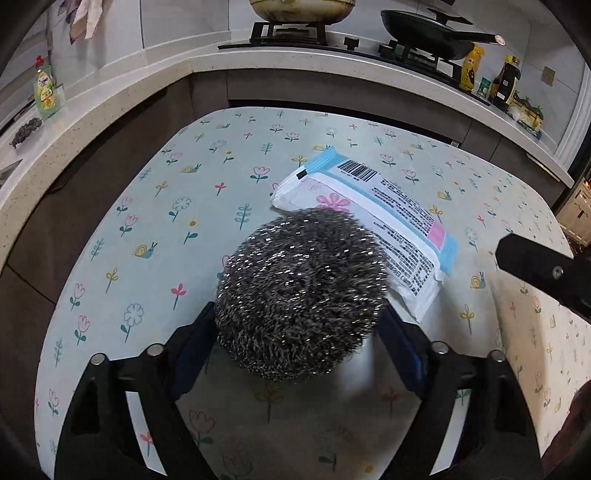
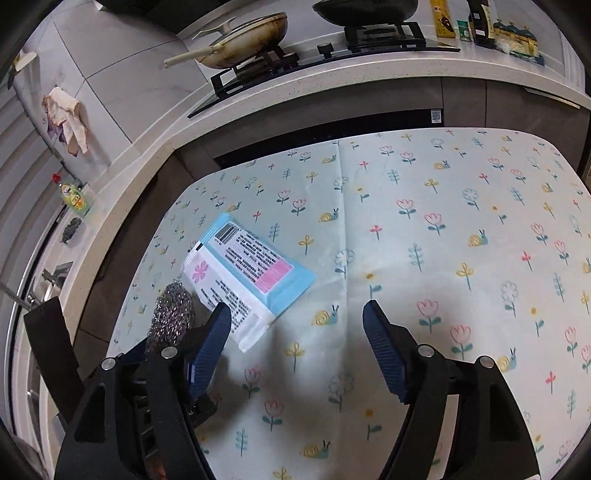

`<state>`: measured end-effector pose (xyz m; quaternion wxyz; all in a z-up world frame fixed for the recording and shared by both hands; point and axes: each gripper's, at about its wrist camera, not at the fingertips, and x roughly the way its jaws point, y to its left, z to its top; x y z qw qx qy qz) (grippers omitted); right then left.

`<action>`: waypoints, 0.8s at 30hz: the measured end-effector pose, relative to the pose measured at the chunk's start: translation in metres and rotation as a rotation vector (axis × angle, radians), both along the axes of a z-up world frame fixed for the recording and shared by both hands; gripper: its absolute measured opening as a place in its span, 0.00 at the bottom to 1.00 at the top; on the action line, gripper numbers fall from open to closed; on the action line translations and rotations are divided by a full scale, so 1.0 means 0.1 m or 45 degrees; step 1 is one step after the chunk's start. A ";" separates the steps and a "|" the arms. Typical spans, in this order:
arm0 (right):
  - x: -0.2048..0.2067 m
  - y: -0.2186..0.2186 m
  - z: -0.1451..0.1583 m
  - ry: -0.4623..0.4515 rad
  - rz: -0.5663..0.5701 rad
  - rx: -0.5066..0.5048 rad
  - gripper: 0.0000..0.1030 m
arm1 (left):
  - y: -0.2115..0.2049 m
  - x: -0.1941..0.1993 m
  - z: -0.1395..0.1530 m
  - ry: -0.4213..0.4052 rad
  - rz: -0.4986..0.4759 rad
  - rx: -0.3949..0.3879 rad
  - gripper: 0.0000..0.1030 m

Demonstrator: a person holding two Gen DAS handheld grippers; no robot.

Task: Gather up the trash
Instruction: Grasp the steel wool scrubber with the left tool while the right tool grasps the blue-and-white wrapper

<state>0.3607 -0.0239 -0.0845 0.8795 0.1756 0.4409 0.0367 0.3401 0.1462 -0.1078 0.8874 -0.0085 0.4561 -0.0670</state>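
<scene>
My left gripper (image 1: 301, 314) is shut on a round steel-wool scrubber (image 1: 301, 291) and holds it above the flowered tablecloth (image 1: 155, 221). The scrubber also shows in the right wrist view (image 2: 170, 315), left of my right gripper. A flat white, blue and pink wrapper (image 1: 388, 221) with a barcode lies on the cloth just beyond the scrubber. My right gripper (image 2: 297, 317) is open and empty, with its left finger (image 2: 212, 332) over the near corner of the wrapper (image 2: 247, 273).
A stone counter (image 1: 207, 61) curves round the table's far side, with a gas hob (image 2: 258, 62), a pale pan (image 2: 247, 37), a dark pan (image 1: 424, 31), bottles (image 1: 506, 79) and a dish-soap bottle (image 1: 45, 90). A cloth (image 2: 66, 118) hangs on the tiled wall.
</scene>
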 end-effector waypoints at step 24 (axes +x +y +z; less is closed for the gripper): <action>0.44 0.57 -0.31 0.087 0.232 -0.284 0.55 | 0.29 -0.04 0.07 0.045 0.030 -0.128 0.57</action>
